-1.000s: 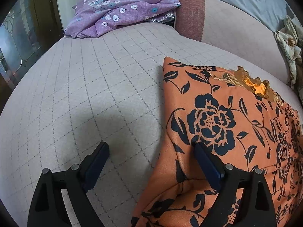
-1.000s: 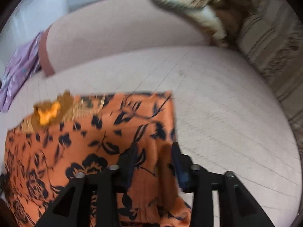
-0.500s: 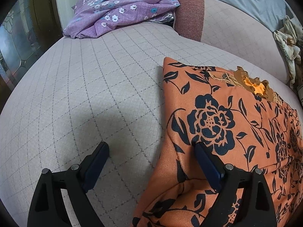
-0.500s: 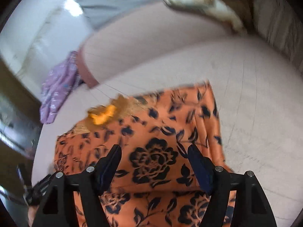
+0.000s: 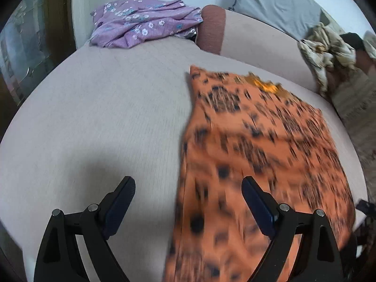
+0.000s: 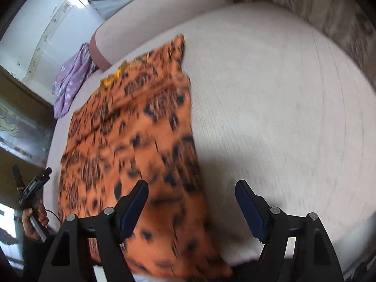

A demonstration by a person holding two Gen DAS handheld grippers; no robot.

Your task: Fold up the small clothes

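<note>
Looking through the left wrist camera first, I see my left tongs (image 5: 188, 195) spread wide and holding nothing. Their right finger (image 5: 257, 208) hovers over the orange black-flowered cloth garment (image 5: 263, 150), and their left finger (image 5: 119, 203) hangs over the bare beige quilted sofa seat (image 5: 98, 117). The garment's left edge runs away from me between the two fingers, so I judge the tongs are placed to take that edge. It is blurred, and I cannot tell whether anything touches it. Well beyond the tongs, to the left, lies one crumpled purple flowered cloth (image 5: 143, 27); far to the right sits one cream-and-brown bundle (image 5: 326, 51).

Through the right wrist camera, my right tongs (image 6: 191, 202) are likewise wide apart and empty. Here the garment lies ahead and to the left, passing under the left finger (image 6: 132, 205), while the right finger (image 6: 250, 211) sits over bare seat. Straddling the right edge mirrors the other side, which suits lifting both edges together for a fold.

By my count: one garment spread to fold, two other cloth heaps, two tongs.
</note>
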